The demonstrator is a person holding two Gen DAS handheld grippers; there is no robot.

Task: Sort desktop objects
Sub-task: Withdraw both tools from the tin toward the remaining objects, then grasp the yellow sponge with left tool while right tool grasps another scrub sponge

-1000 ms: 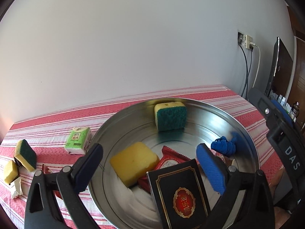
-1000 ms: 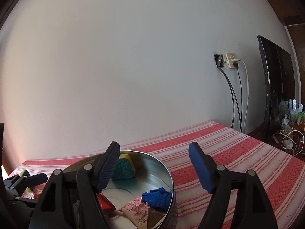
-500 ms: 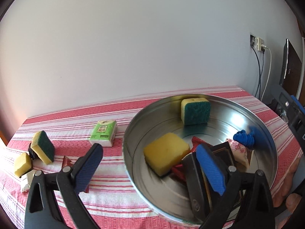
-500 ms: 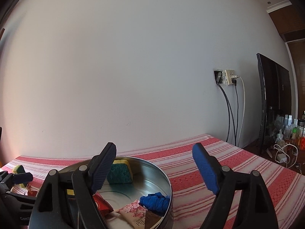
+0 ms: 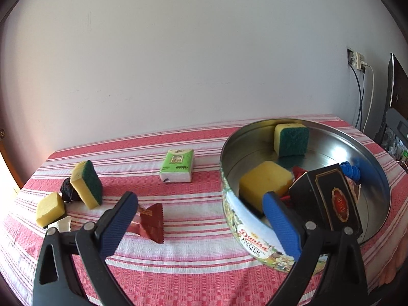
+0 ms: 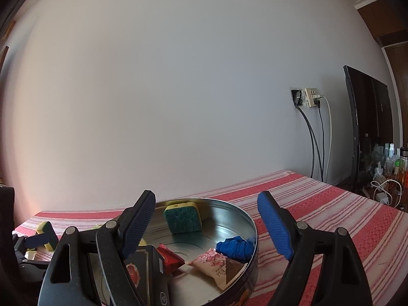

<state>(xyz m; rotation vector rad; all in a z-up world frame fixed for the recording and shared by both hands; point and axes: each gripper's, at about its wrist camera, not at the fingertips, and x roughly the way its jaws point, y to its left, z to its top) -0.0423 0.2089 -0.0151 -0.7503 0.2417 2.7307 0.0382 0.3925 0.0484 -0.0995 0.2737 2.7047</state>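
The left gripper (image 5: 199, 219) is held wide apart with nothing in it, above the striped counter (image 5: 193, 262). A red packet (image 5: 150, 220) lies just past it. The right gripper (image 6: 206, 225) is spread apart too, over the round tin (image 6: 251, 232). A black box (image 5: 331, 199), sponges and a blue cloth (image 6: 236, 247) are seen inside the tin.

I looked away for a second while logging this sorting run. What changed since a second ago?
The left gripper swung left, away from the tin, toward the items still on the tablecloth; the black box it hovered over now leans inside the tin. The right gripper barely moved. Both are open and empty.
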